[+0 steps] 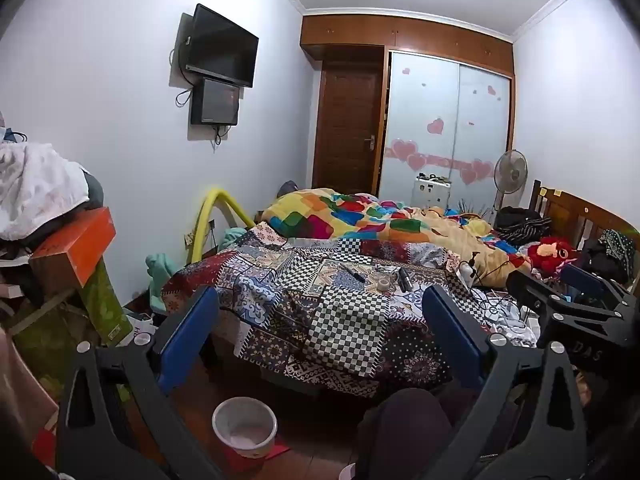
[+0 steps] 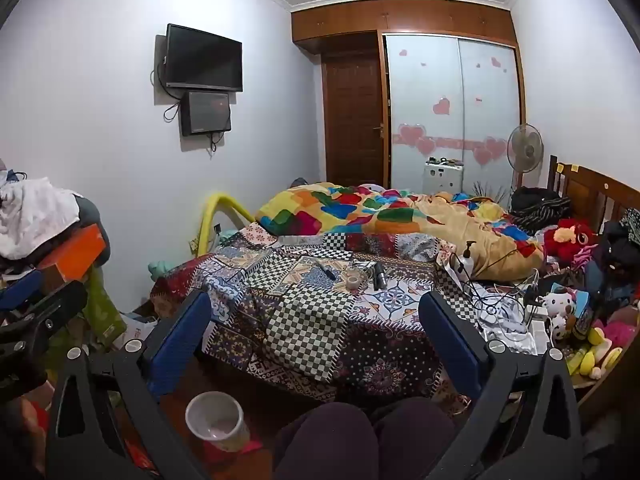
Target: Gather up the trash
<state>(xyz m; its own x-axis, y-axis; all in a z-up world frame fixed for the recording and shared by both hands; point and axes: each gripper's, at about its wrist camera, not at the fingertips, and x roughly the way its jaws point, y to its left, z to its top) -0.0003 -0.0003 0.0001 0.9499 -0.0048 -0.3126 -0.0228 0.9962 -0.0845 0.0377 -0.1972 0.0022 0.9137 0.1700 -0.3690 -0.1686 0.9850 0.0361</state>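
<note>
Trash [image 1: 384, 283] (tape roll and small clutter) is seen on the patchwork bed [image 1: 348, 320], well beyond both grippers, left gripper [image 1: 320, 334] and right gripper [image 2: 314, 338] held wide and empty; approach step judged, reach then drop into bin [image 1: 245, 426] below bed.

The bedspread [image 2: 312, 312] is matt patchwork cloth; the quilt [image 2: 360, 208] soft printed fabric. The door [image 2: 354, 116] and headboard [image 2: 588, 192] look like glossy brown wood, the bin [image 2: 215, 420] smooth white plastic, the wardrobe panels [image 2: 452, 100] frosted
</note>
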